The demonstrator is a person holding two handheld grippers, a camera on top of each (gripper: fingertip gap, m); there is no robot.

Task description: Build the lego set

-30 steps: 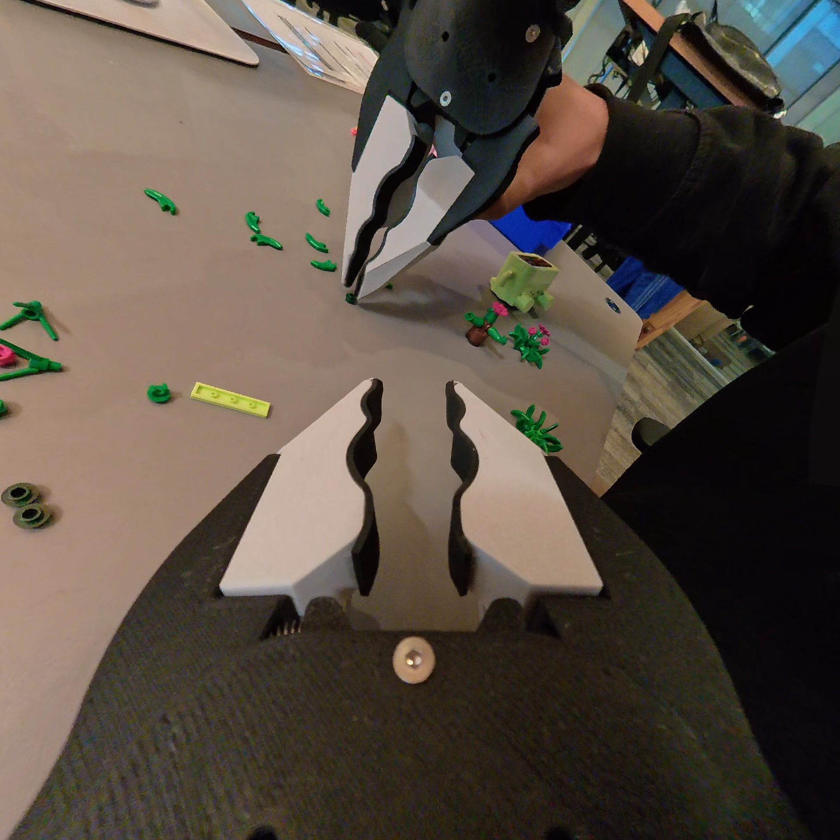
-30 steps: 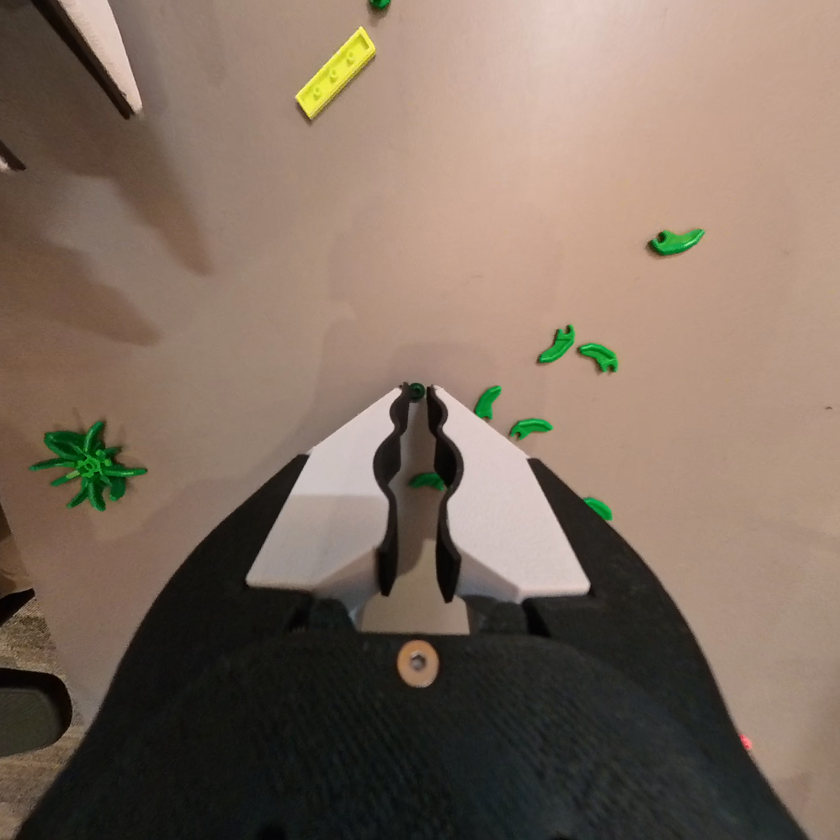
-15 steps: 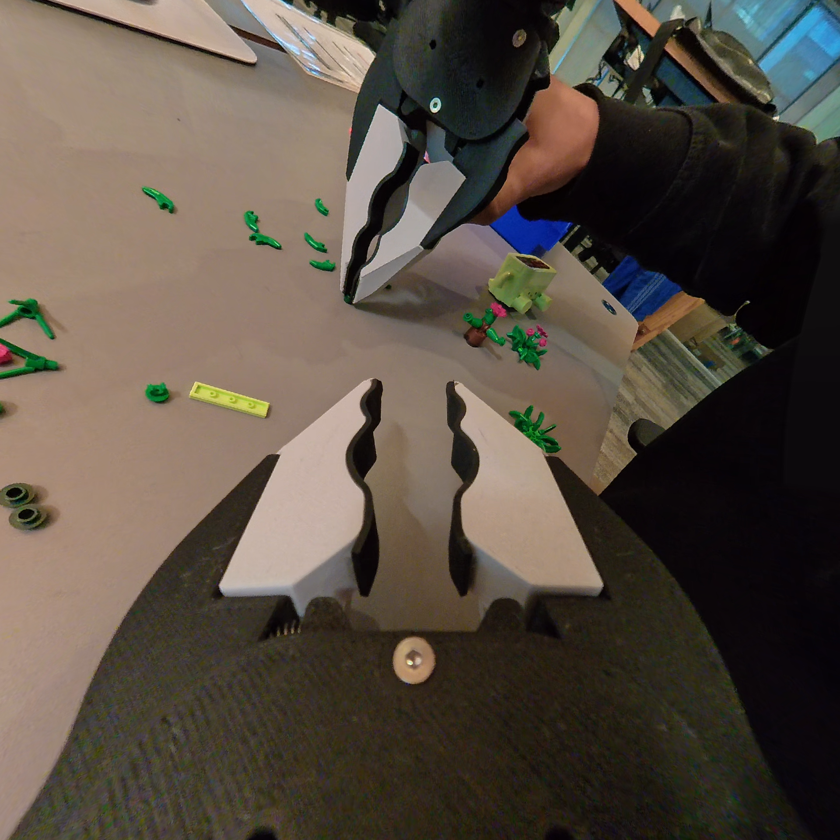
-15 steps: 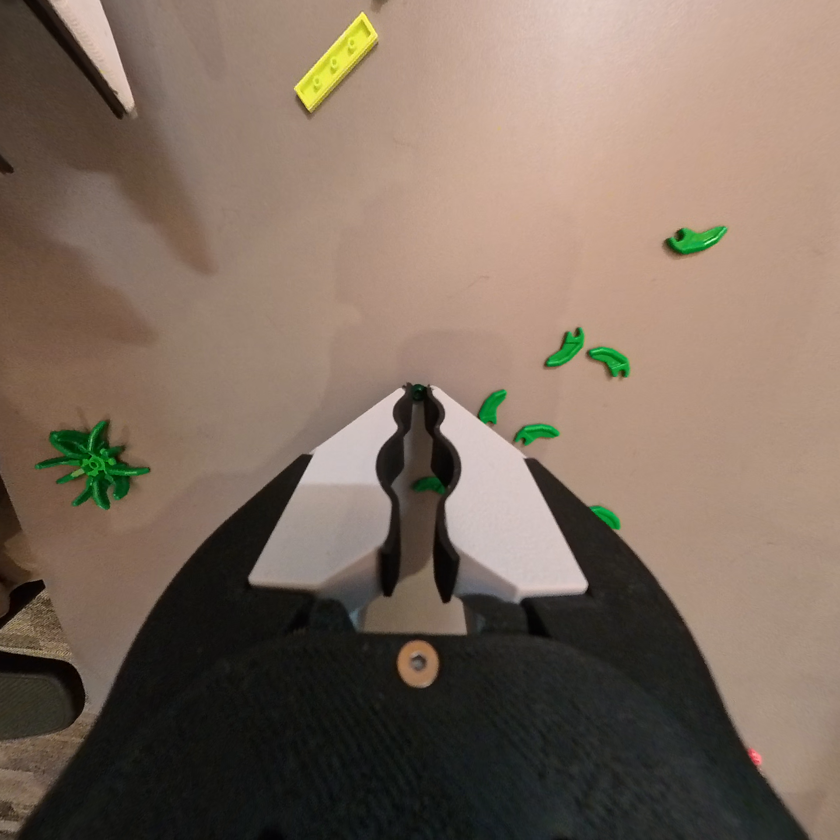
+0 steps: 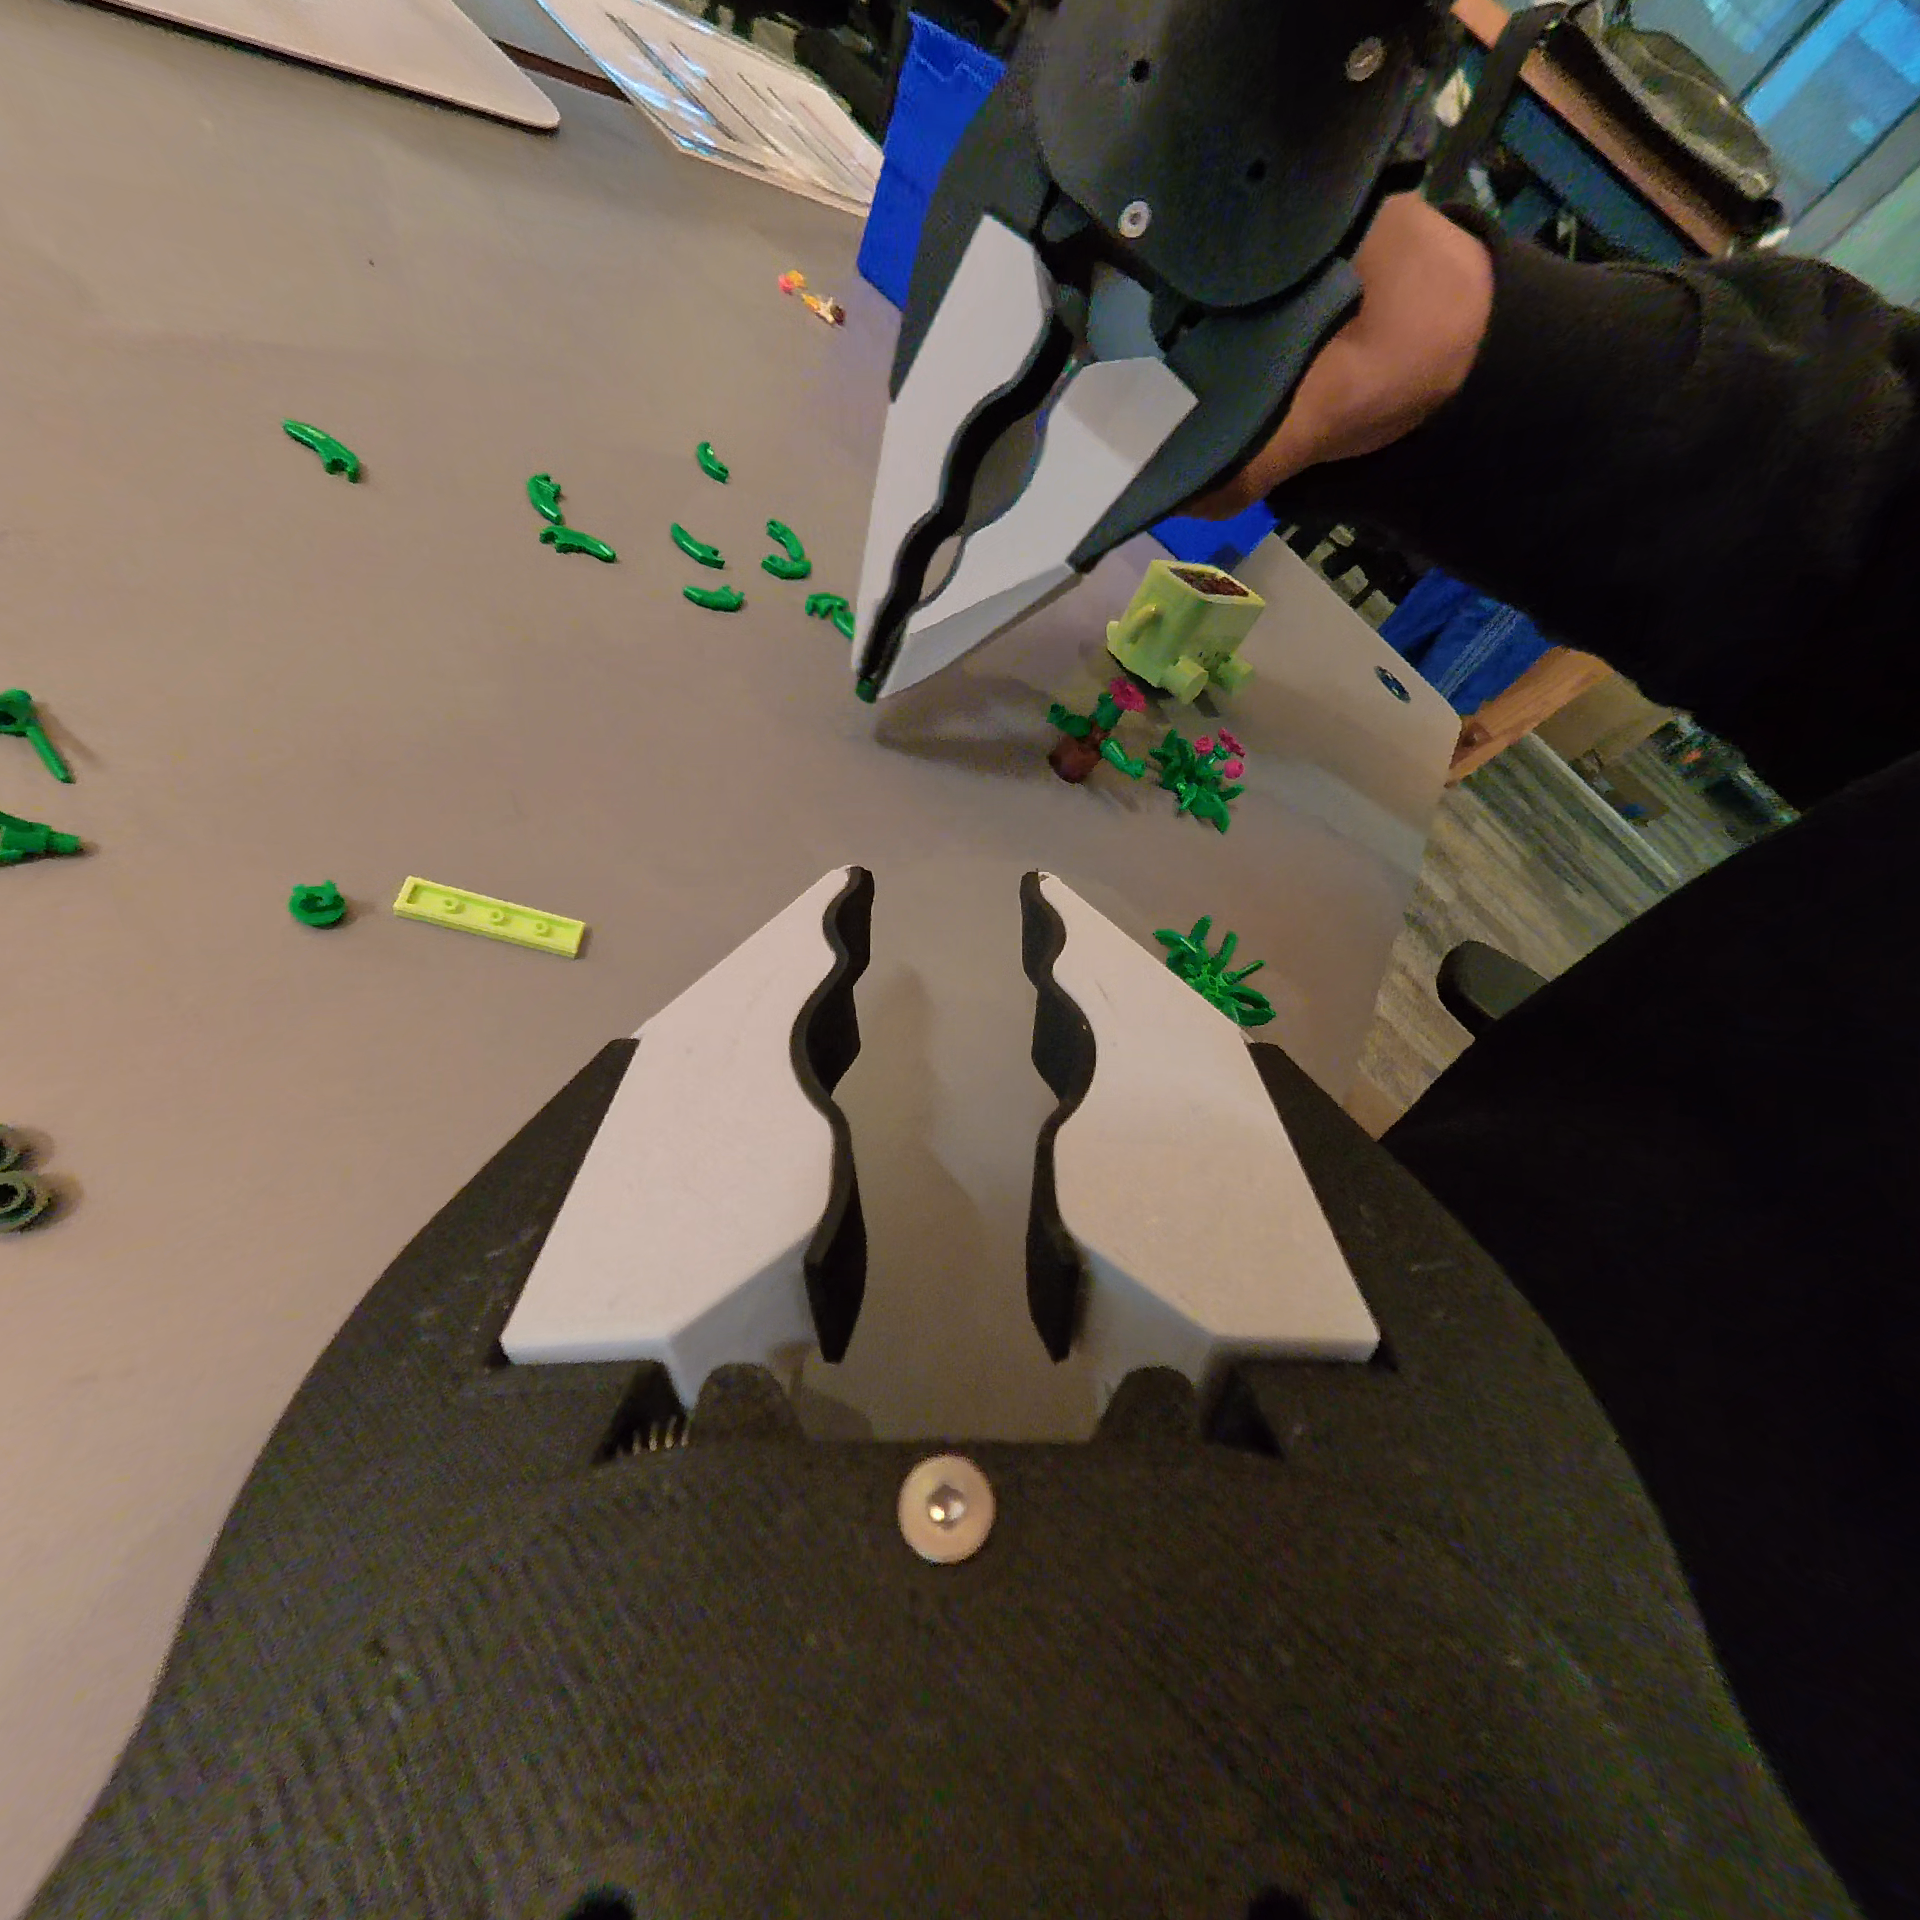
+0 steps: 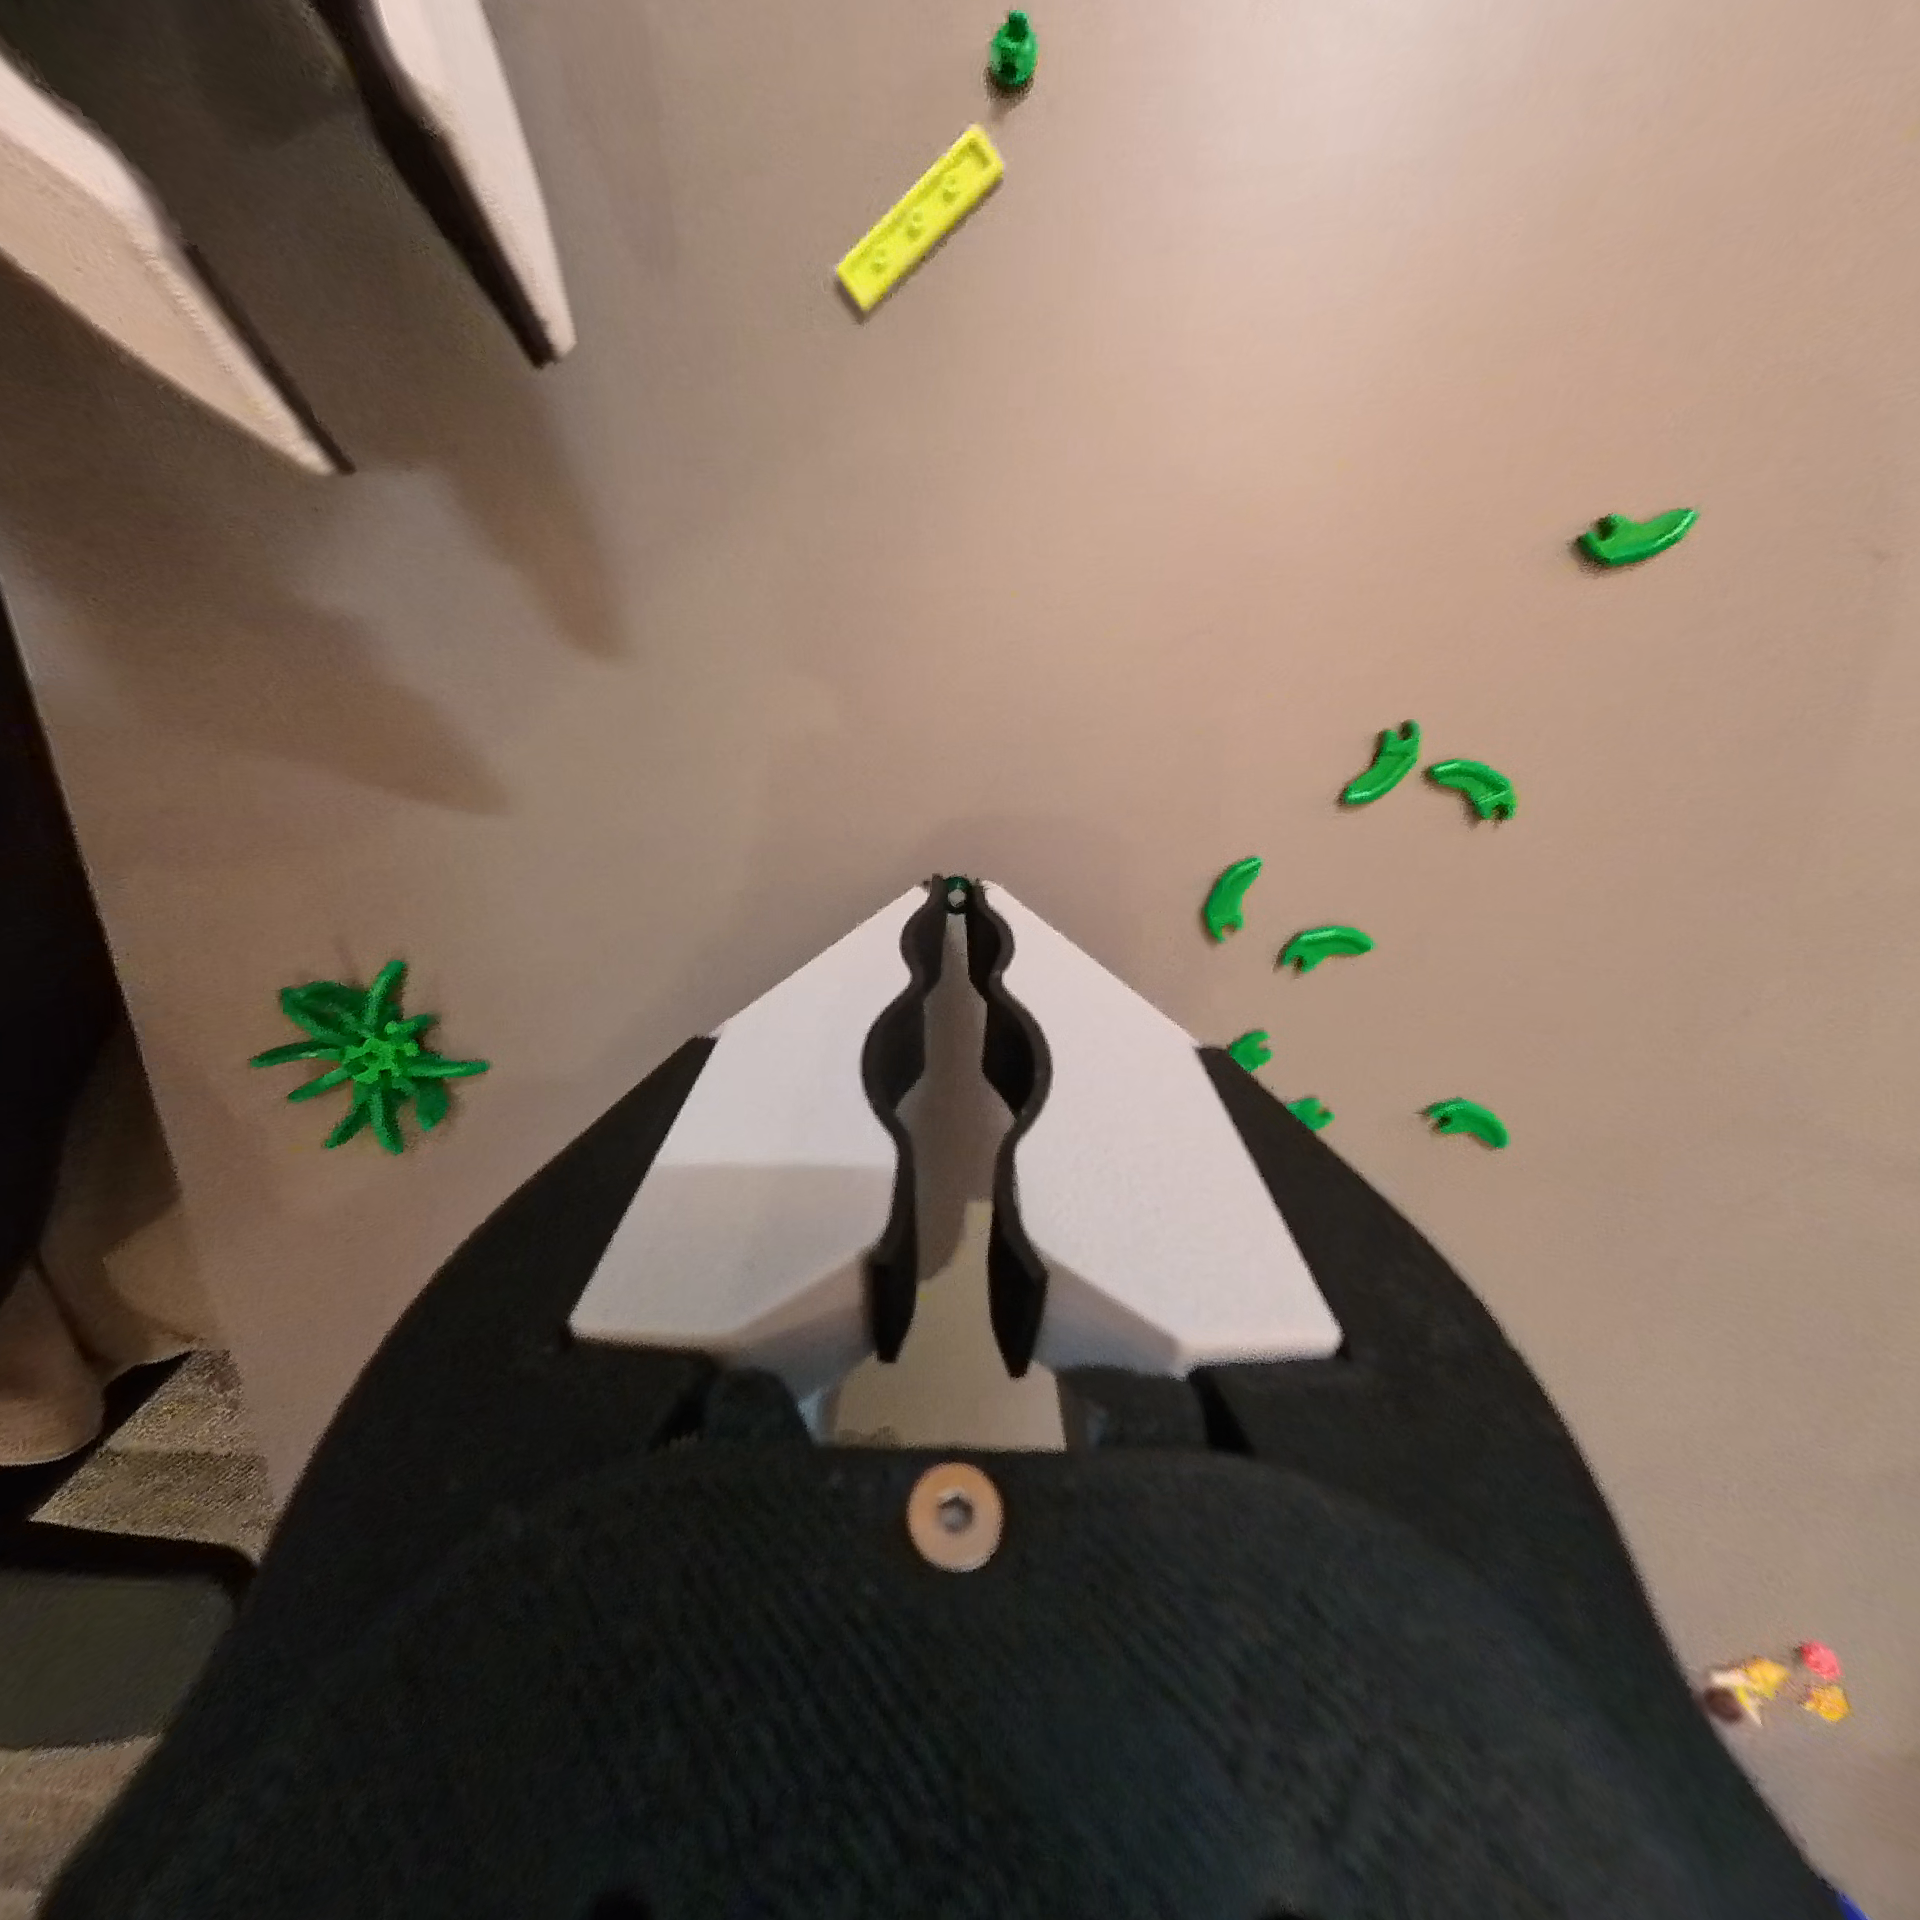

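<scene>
My right gripper is shut on a tiny dark green lego piece at its tips. In the left wrist view that gripper hangs tip-down just above the grey table with the green piece in it. My left gripper is open and empty, low over the table; its fingers show at the upper left of the right wrist view. Several curved green leaf pieces lie behind the right gripper. A lime plate and a small green round piece lie left of my left gripper.
A lime green pot, a small brown pot with flowers and a flowering plant stand near the table's right edge. A spiky green plant piece lies beside my left gripper. Dark green rings and green stems lie far left. Some 10 cm of space lies between my two pairs of fingers. The lime plate sits 7 cm or so from the ends of my left fingers. Look for it in the right wrist view too.
The right gripper has risen off the table with the small green piece and tilted a little. The left gripper has stayed put and open.
</scene>
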